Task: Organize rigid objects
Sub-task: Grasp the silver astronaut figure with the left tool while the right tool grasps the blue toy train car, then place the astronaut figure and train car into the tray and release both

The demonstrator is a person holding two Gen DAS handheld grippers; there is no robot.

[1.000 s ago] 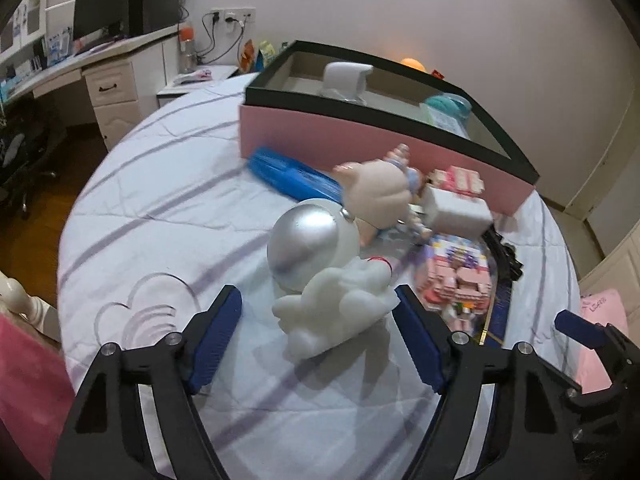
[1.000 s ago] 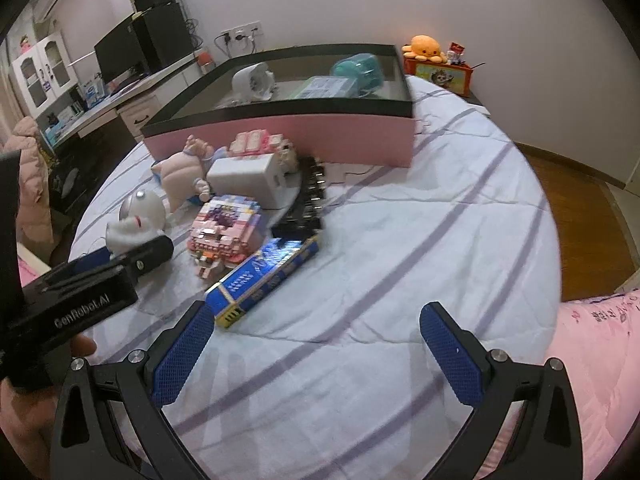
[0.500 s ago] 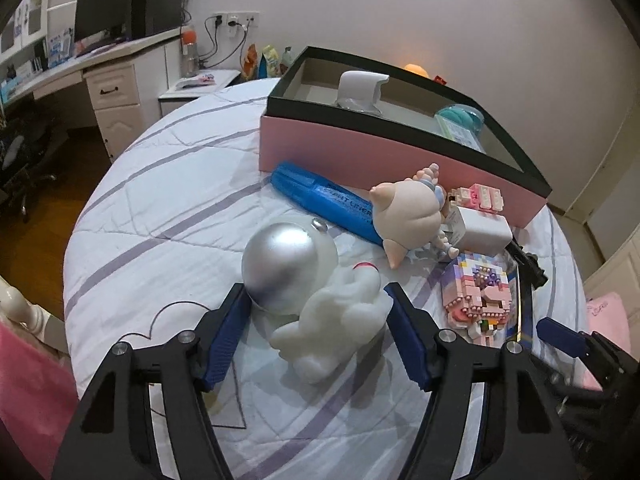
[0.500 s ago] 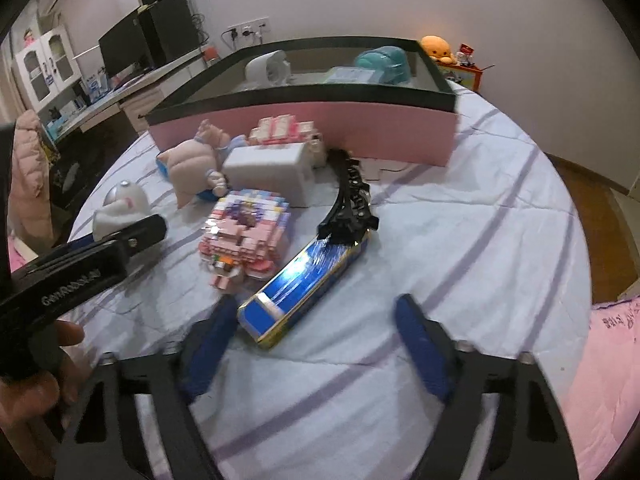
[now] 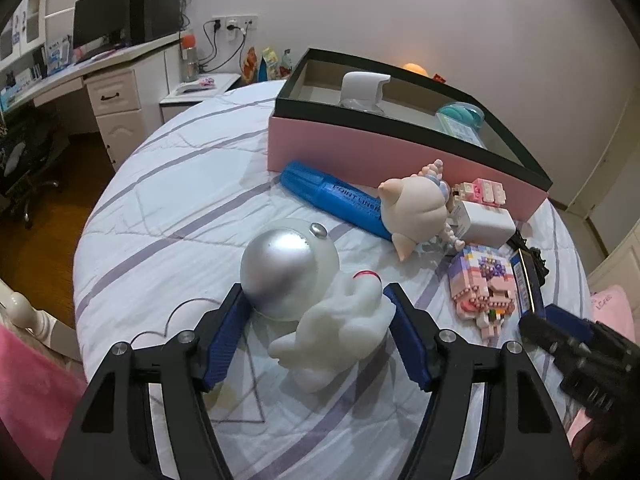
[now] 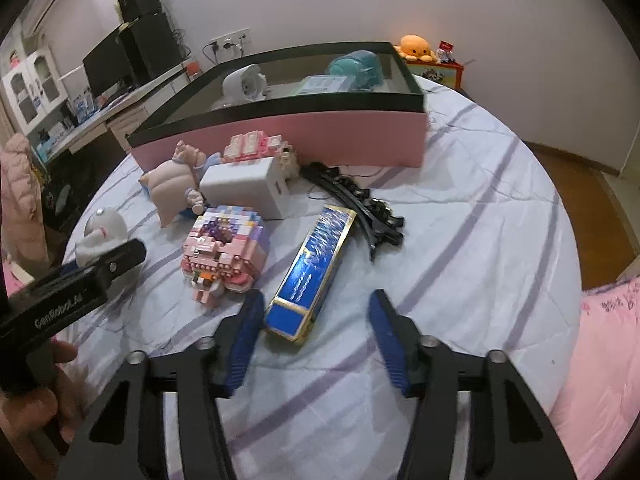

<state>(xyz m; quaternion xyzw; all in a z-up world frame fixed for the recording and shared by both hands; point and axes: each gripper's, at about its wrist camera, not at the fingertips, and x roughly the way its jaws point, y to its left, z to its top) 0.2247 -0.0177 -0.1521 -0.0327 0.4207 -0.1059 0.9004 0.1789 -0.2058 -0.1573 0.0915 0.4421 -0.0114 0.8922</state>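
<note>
Left gripper [image 5: 316, 330]: fingers clamped the astronaut figure [image 5: 316, 300], ready for lifting toward the pink box [image 5: 400, 160].
Right gripper [image 6: 314, 340]: fingers closing round the blue carton [image 6: 310, 276], not yet pinching.

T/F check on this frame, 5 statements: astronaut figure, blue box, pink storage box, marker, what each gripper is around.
1. The left gripper has its jaws around the white astronaut figure with silver helmet. True.
2. The right gripper is clamped on the pink brick model. False: its jaws are closing around the near end of the long blue gold-edged box, a gap showing on one side.
3. The black-rimmed pink storage box is empty. False: several items lie inside.
4. The blue marker lies outside that box. True.
5. The astronaut stands upright. False: it lies down.
</note>
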